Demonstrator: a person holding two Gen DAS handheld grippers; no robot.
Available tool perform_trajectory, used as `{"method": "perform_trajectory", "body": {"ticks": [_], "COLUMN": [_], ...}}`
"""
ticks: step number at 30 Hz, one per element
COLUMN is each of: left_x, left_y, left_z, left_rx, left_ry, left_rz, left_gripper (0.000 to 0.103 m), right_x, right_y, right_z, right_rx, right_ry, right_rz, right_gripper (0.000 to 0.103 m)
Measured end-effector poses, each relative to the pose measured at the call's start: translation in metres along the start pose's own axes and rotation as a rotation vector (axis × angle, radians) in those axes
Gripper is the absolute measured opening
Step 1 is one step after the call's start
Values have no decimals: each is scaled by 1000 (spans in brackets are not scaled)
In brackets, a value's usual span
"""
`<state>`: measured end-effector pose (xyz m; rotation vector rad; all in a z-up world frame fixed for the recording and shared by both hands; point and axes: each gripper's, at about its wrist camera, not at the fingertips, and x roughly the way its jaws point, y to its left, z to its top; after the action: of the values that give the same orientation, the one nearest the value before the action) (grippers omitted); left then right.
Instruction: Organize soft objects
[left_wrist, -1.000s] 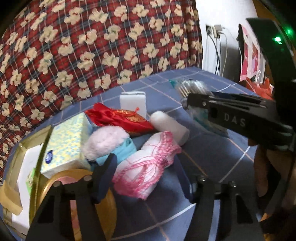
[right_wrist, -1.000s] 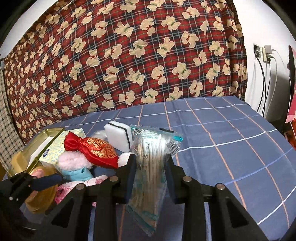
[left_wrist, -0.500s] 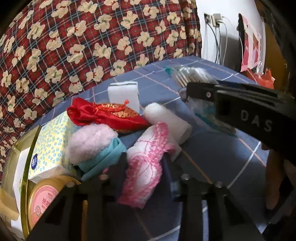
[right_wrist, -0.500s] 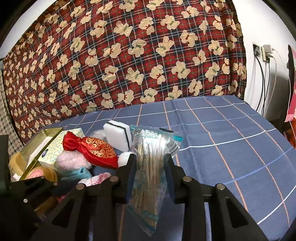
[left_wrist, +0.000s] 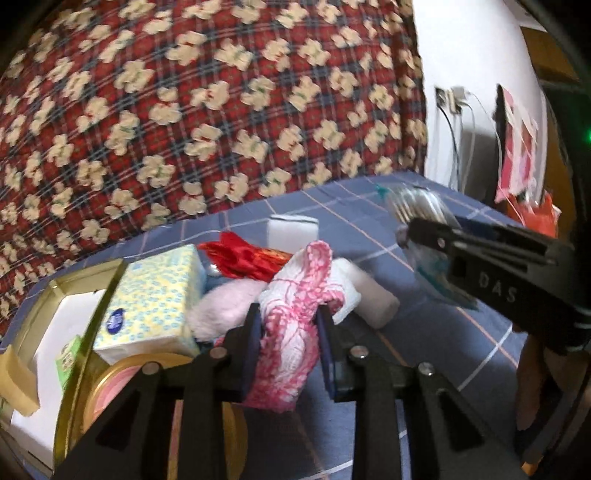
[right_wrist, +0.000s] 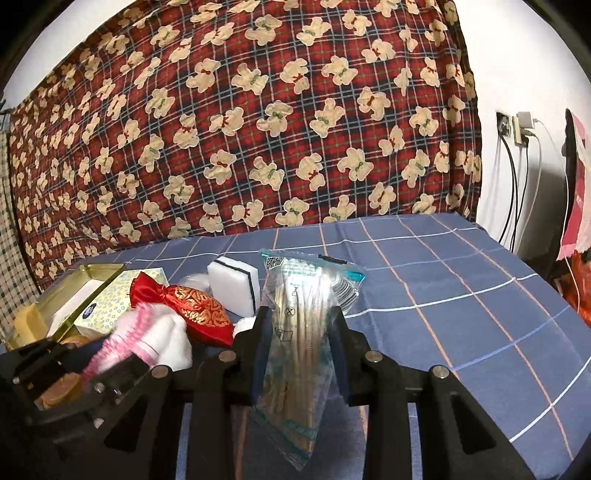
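A second ago the left gripper (left_wrist: 286, 325) stood wide apart around the pink-and-white cloth bundle (left_wrist: 295, 317); its jaws have just been closing, and both pads now press on the bundle between them. The bundle, which lay flat on the blue checked sheet (left_wrist: 436, 354), is now tipped up, its far end raised in front of the red satin pouch (left_wrist: 240, 258) and the white roll (left_wrist: 369, 299).

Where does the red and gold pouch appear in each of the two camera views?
Left wrist view: the red and gold pouch lies at centre, behind the pink and white cloth.
Right wrist view: the pouch lies lower left.
Shared landmark: the white sponge just beyond it.
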<state>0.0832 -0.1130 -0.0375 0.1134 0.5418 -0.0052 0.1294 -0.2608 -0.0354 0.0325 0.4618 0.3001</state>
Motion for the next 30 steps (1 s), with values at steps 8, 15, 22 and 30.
{"method": "perform_trajectory", "body": {"ticks": [8, 15, 22, 30], "left_x": [0, -2, -8, -14], "left_y": [9, 19, 25, 38], "left_z": [2, 2, 2, 1], "left_rx": [-32, -68, -99, -135], "left_ry": [-27, -45, -95, -131], "left_rz": [46, 61, 46, 55], "left_gripper": [27, 27, 27, 27], "right_x": [13, 18, 21, 18], "right_y": [4, 20, 31, 49], "right_z": [1, 2, 4, 5], "right_rx": [26, 0, -1, -51], "right_ry": [42, 43, 35, -7], "right_rz": [49, 57, 69, 55], "right_gripper": [33, 33, 33, 33]}}
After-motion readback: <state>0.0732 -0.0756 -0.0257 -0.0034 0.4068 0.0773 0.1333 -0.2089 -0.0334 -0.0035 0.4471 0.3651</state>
